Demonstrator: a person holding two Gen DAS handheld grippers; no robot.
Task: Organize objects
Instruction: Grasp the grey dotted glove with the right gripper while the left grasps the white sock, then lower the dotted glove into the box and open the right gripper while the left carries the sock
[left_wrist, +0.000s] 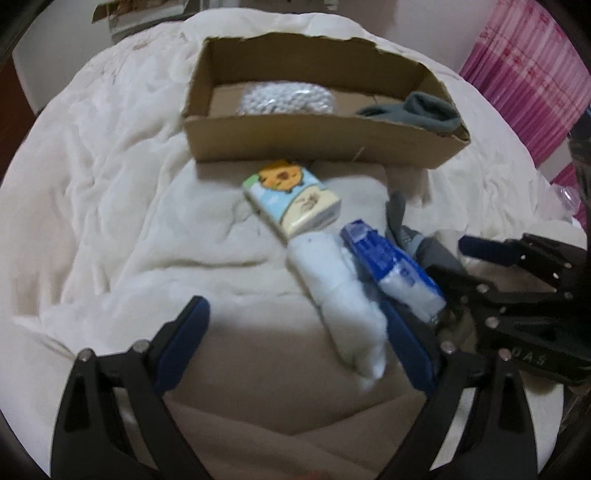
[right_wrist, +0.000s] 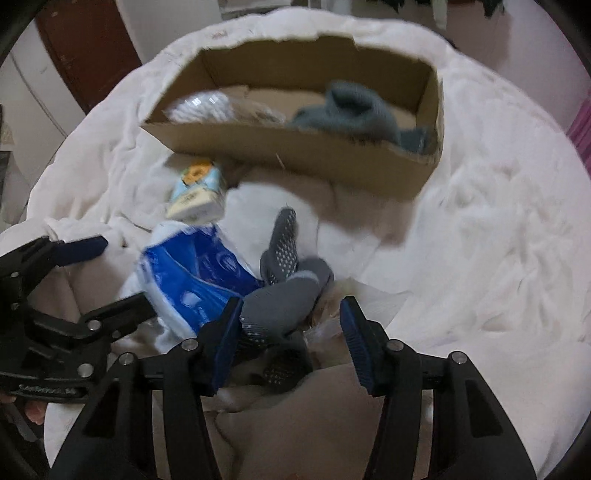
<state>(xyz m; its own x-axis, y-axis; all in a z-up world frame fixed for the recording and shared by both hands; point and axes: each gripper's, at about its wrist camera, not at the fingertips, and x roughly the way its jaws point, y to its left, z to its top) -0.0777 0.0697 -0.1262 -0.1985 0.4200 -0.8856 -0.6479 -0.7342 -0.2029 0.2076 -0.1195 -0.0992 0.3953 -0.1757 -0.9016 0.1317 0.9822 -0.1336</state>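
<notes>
A torn-edged brown cardboard box (left_wrist: 321, 142) sits on the rumpled white quilt of the bed (left_wrist: 92, 177), and it already holds two things: a pale, beaded-looking bundle in clear wrap (left_wrist: 286, 98) at its left end and a teal-grey knitted sock (right_wrist: 354, 110) at its right end. So the sorting looks partly done, with four items left out on the quilt just in front of the box: a small tissue packet printed with an orange cartoon face (left_wrist: 291, 199), a white soft roll (left_wrist: 340, 295), a blue-and-white plastic tissue pack (right_wrist: 199, 273) and a dark grey sock with white grip dots (right_wrist: 284, 288). The left hand-held gripper (left_wrist: 295, 339) hovers low with its blue-padded jaws spread wide and nothing between them; the white roll lies just inside its right finger, not pinched. The right hand-held gripper (right_wrist: 291, 332) is about half open, its jaws straddling the dotted grey sock, one pad against the fabric and the other still clear, so I judge the sock to be the next piece picked and not yet gripped. Writing on the tissue packets is too blurred to read; only faint raised letters show on a gripper body, and they cannot be made out with confidence.
</notes>
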